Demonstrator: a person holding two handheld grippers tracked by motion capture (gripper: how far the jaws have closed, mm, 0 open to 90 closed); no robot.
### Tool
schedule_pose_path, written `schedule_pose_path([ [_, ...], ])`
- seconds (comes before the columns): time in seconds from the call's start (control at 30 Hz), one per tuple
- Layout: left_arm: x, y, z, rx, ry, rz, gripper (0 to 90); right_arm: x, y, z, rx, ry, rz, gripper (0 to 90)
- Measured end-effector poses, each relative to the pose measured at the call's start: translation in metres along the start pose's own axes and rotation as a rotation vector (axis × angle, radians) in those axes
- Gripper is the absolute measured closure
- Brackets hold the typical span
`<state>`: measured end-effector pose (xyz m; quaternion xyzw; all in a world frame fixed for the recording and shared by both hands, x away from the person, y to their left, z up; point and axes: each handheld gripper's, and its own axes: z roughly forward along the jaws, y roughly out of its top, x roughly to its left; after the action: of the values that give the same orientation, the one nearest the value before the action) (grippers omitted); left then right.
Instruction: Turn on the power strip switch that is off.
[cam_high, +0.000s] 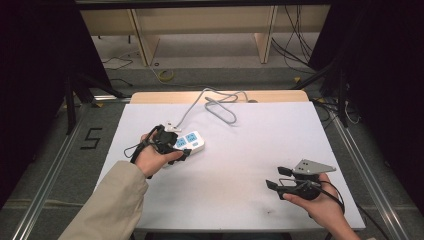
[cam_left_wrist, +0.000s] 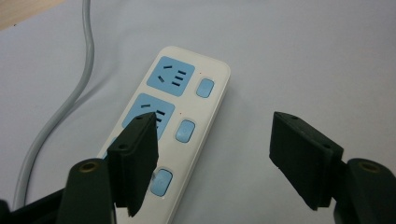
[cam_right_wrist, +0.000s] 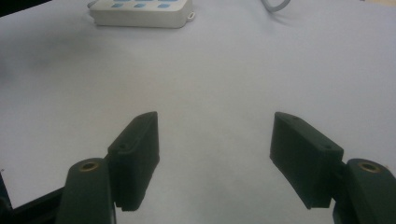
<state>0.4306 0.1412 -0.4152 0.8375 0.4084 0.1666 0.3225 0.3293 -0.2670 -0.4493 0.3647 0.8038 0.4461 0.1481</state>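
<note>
Counter: white sheet over my counter (cam_high: 240, 150), dark room, shelving at 12 o'clock.
Count: one power strip (cam_high: 189, 142), one grey cord (cam_high: 220, 106).
Tools: my left tool (cam_left_wrist: 212, 161) released over the strip at 9 o'clock; my right tool (cam_right_wrist: 215, 158) released, 4 o'clock.

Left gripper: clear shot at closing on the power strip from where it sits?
Probably yes. The left gripper is open right over the power strip, one jaw above the sockets, the other past its edge over bare table. Nothing lies between; the grey cable runs off to the side.
</note>
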Motion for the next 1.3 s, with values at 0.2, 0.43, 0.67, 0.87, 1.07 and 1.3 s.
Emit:
schedule_pose_path([
  [0.2, -0.004, -0.005, -0.006, -0.021, -0.003, 0.020, 30.7, 0.000, 0.000, 0.000, -0.001, 0.000, -0.001, 33.1],
  [0.43, -0.011, -0.012, -0.013, -0.033, -0.015, 0.053, 28.9, 0.000, 0.000, 0.000, -0.001, 0.000, -0.001, 33.1],
  [0.67, -0.015, -0.022, -0.019, -0.052, -0.015, 0.080, 28.1, 0.000, 0.000, 0.000, -0.002, 0.000, -0.001, 33.1],
  [0.87, -0.020, -0.033, -0.021, -0.069, -0.013, 0.098, 28.0, 0.000, 0.000, 0.000, -0.002, 0.000, -0.001, 33.0],
  [1.07, -0.022, -0.041, -0.024, -0.095, -0.024, 0.111, 27.1, 0.001, 0.000, -0.001, -0.004, 0.001, 0.001, 33.0],
  [1.3, -0.021, -0.051, -0.027, -0.120, -0.040, 0.118, 25.9, 0.001, 0.000, -0.001, -0.003, 0.001, 0.002, 33.0],
])
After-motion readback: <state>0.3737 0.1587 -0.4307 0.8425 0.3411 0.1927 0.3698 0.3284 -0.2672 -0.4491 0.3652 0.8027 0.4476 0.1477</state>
